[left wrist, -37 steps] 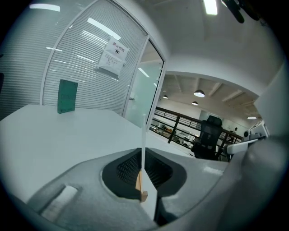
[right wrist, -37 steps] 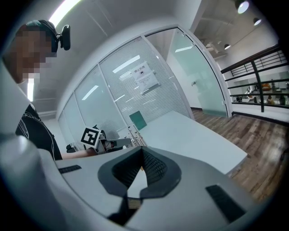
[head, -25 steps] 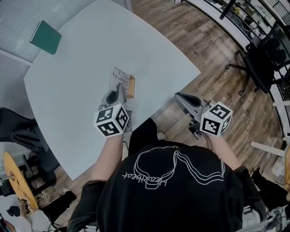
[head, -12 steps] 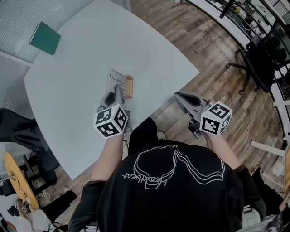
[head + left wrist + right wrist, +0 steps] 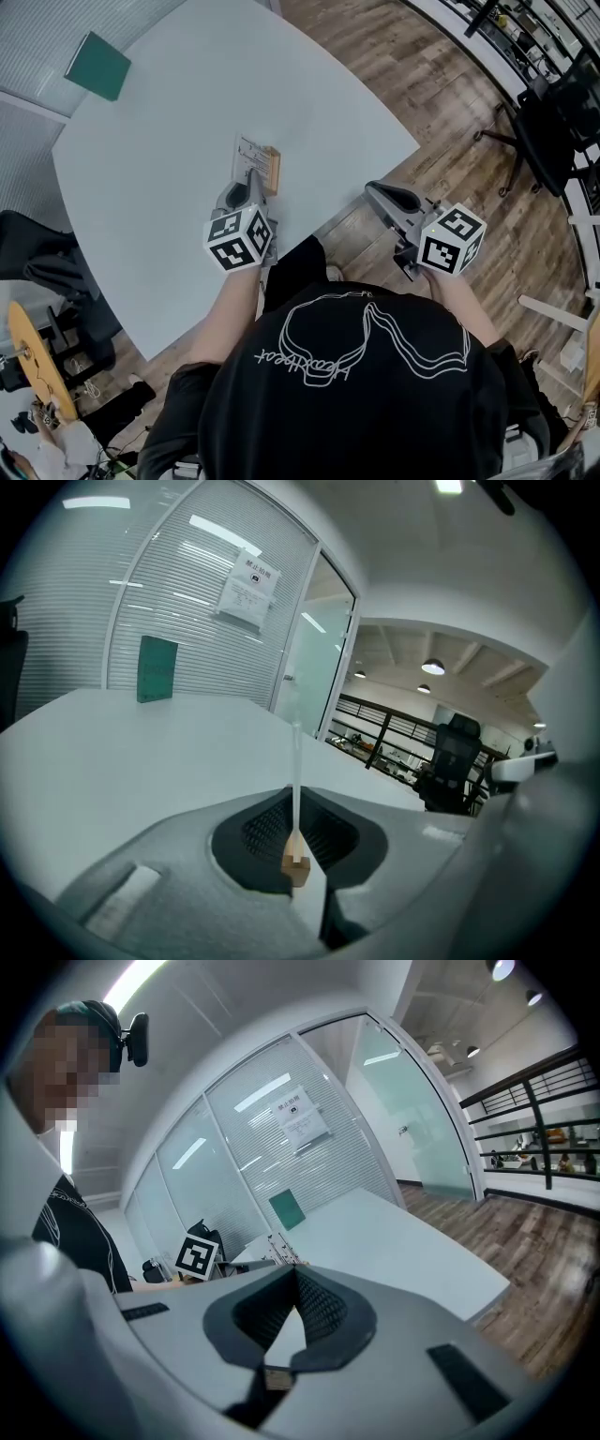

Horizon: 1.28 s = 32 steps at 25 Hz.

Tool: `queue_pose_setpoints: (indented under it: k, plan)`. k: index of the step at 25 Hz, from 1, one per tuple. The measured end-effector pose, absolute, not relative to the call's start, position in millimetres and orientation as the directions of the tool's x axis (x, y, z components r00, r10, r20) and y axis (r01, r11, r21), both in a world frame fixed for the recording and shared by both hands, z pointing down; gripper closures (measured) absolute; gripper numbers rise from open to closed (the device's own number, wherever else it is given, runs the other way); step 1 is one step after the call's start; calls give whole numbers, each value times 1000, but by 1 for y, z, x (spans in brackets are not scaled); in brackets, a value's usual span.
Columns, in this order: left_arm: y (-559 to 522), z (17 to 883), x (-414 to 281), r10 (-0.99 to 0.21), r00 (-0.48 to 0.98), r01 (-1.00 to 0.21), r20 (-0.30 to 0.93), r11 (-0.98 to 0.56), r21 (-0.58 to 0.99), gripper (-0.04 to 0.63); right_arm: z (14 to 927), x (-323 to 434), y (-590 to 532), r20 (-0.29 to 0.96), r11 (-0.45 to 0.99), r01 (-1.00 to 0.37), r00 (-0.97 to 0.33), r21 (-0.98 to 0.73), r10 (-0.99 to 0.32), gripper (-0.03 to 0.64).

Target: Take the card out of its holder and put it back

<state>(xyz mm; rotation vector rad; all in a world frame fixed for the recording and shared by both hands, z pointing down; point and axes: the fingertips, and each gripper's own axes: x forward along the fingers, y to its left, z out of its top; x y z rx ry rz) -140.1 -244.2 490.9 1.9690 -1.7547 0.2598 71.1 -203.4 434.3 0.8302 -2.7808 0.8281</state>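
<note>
Jaws, L gripper (image 5: pixel 250 178): pressed together on near edge of card (image 5: pixel 248 150); in the left gripper view the card shows edge-on, in line w/ jaw seam. Card stands upright in wooden holder (image 5: pixel 273 167) on desk (image 5: pixel 159 159), near front edge. Jaws, R gripper (image 5: pixel 377 193): pressed together, empty, off the desk, over wood floor (image 5: pixel 450 112).

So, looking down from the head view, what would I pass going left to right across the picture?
Green board → card standing in its wooden holder → right gripper → black office chair.
</note>
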Motion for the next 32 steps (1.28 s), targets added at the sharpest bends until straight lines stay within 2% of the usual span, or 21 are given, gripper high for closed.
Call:
queue_pose_setpoints:
  k: [14, 20, 25, 28, 32]
  plan:
    - [-248, 522, -131, -853, 153, -978, 499, -58, 201, 571, 436, 74, -212, 252, 697, -533, -844, -480, -473, 607]
    - [-247, 521, -131, -838, 206, -964, 505, -85, 253, 564, 435, 78, -212, 238, 688, -532, -844, -493, -481, 607]
    - [-244, 507, -130, -853, 224, -952, 472, -86, 295, 435, 429, 85, -206, 230, 680, -534, -841, -502, -490, 607]
    - [-236, 490, -131, -866, 238, -947, 439, -107, 302, 407, 420, 82, -196, 222, 684, -531, -842, -501, -492, 607]
    - [-207, 466, -135, -869, 275, -927, 412, -126, 352, 403, 403, 69, -171, 195, 711, -512, -854, -482, -483, 607]
